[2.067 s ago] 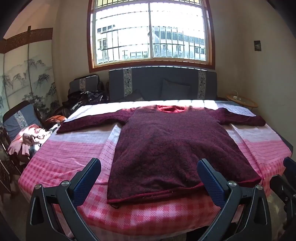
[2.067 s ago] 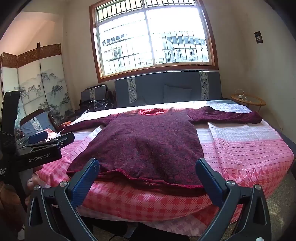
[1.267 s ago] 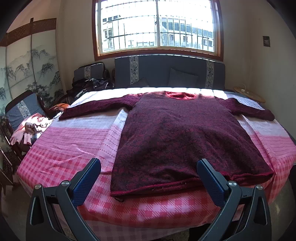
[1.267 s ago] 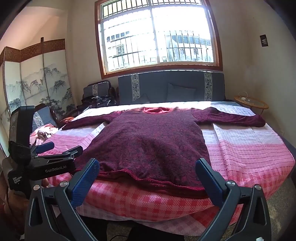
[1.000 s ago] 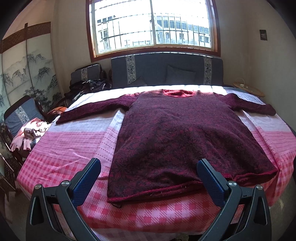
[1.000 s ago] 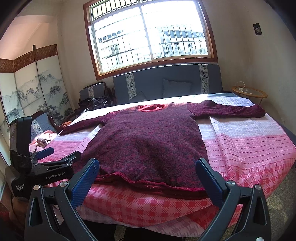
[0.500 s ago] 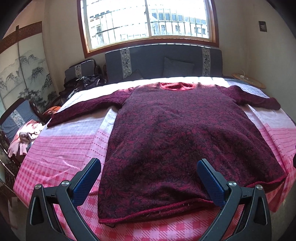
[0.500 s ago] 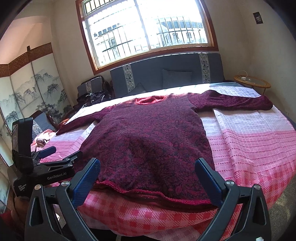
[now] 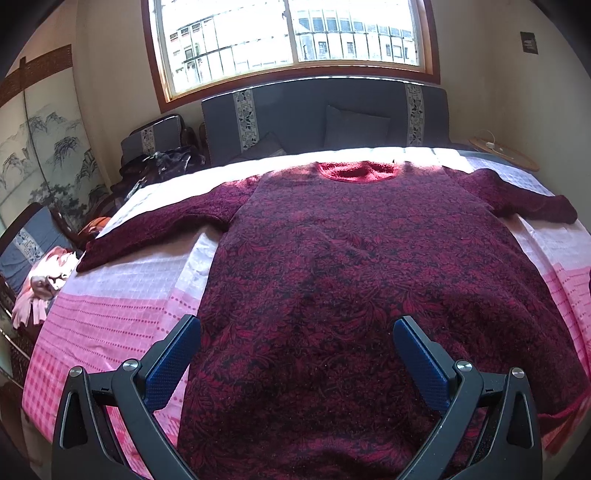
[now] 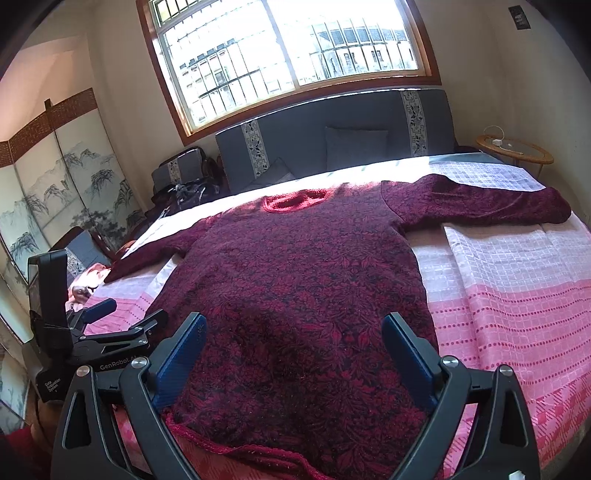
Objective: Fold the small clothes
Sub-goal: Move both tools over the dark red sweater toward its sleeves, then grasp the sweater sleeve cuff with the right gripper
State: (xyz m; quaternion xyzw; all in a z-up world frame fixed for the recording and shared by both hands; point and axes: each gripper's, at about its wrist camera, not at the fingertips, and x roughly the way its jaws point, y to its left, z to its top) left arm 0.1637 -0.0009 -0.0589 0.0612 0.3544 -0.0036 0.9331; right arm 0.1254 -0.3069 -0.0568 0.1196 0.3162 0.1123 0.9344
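A maroon sweater (image 9: 351,277) lies flat on the bed (image 9: 110,314); left gripper (image 9: 297,354) gapes wide, right gripper (image 10: 291,349) is closing, apparently empty.

Home bedroom, bed (image 9: 110,314), barred window (image 9: 288,33), folding screen (image 10: 55,184)

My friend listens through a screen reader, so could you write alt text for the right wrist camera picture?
A dark red patterned sweater lies flat, sleeves spread, on a bed with a pink checked cover. The right gripper hovers over its near hem, blue-padded fingers closing with nothing gripped, and the left gripper sits open at the left. A barred window is behind.
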